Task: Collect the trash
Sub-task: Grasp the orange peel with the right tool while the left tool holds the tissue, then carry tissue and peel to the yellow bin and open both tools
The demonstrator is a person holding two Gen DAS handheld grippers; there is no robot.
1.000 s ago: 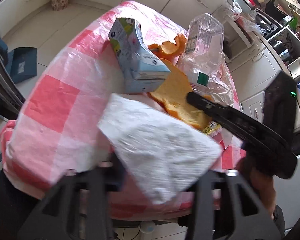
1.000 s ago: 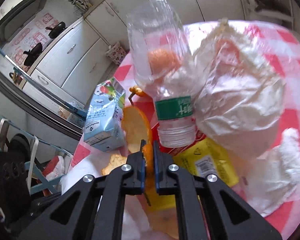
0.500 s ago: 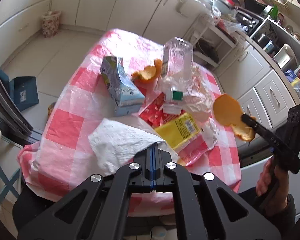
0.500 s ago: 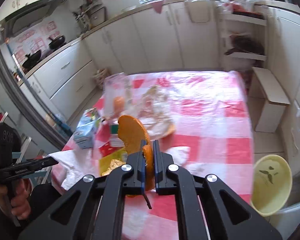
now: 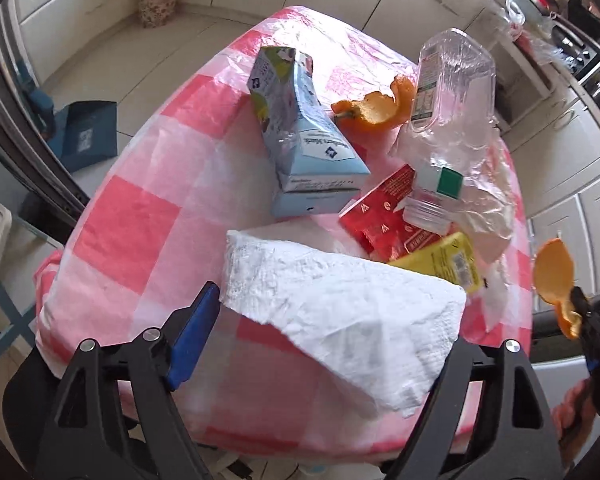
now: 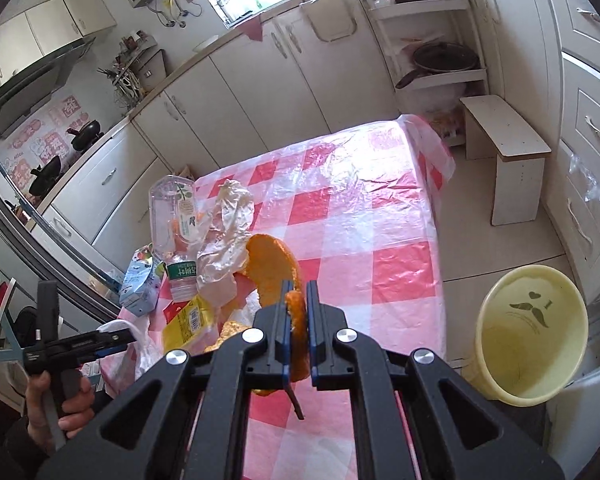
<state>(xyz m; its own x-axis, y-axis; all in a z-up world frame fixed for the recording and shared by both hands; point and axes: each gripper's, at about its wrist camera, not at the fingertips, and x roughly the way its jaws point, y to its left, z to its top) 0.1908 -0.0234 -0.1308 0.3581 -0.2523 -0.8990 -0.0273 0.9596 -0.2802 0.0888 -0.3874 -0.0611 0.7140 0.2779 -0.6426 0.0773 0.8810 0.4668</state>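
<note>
Orange peel (image 6: 274, 268) sits pinched between the pressed-together fingers of the right gripper (image 6: 298, 312), its curved upper half rising above the tips and a dark stem hanging below them. Behind the tips lies the bare right-hand part of the checked counter (image 6: 364, 236); off the counter's right edge, to the right of the fingers, a pale yellow bin (image 6: 532, 336) stands on the floor with its mouth unobstructed. Half a second ago the peel was over the near counter edge, and the bin was smaller at the frame's corner; a second ago the fingers were down among the rubbish.

Left gripper (image 5: 332, 316) has its fingers opening wide, one blue pad (image 5: 192, 336) to the left of the white paper towel (image 5: 340, 312), the other hidden under the sheet; no pad presses on it. The towel lies between the fingers, draped over the counter's near edge. Half a second ago these fingers were shut and higher above the counter.

Beyond the tips lie a blue milk carton (image 5: 304, 140), a red wrapper (image 5: 384, 216), a yellow packet (image 5: 448, 260), a clear plastic bottle (image 5: 444, 112) on crumpled film, and a second peel (image 5: 376, 108). Left of the carton the counter is bare to its edge.
</note>
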